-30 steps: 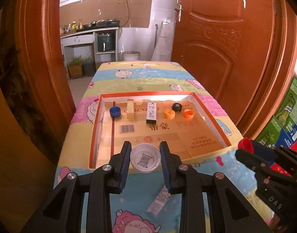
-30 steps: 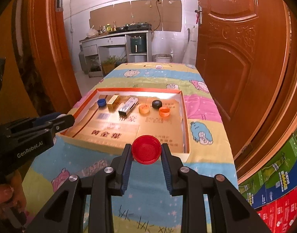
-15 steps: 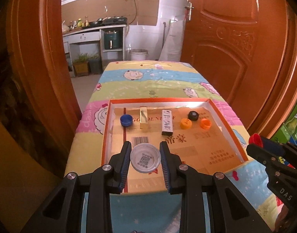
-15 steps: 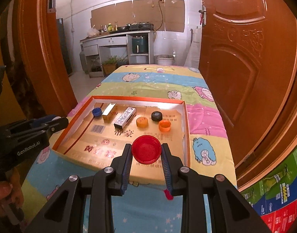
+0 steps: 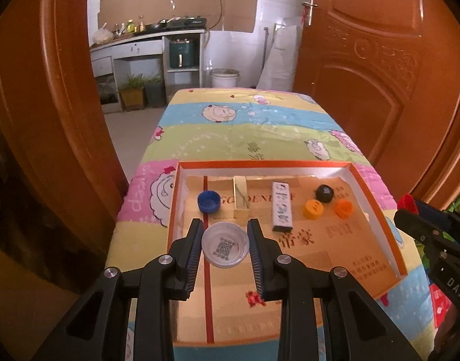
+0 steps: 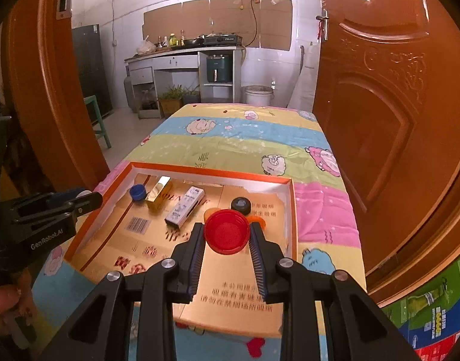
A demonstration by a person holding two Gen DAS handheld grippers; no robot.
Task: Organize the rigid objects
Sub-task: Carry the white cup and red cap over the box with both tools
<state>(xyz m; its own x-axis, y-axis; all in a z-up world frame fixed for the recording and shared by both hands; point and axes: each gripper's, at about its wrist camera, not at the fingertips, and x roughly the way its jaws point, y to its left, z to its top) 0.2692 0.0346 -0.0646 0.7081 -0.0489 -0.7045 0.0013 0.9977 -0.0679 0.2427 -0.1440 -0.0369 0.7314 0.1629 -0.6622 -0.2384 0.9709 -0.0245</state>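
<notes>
on the cartoon-cloth bench (image 5: 260,126) sits the tray (image 5: 377,207); your left tongs (image 5: 225,240) pinch a white cap (image 5: 225,245), right tongs (image 6: 226,236) a red cap (image 6: 226,231), both above it. release high and they could roll.

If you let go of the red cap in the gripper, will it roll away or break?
The red cap looks like hard plastic, so it probably won't break. It is round and short, so set down flat it would likely stay put; dropped on its ribbed edge, it might roll. It seems light, so a nudge could slide it across the tray.
</notes>
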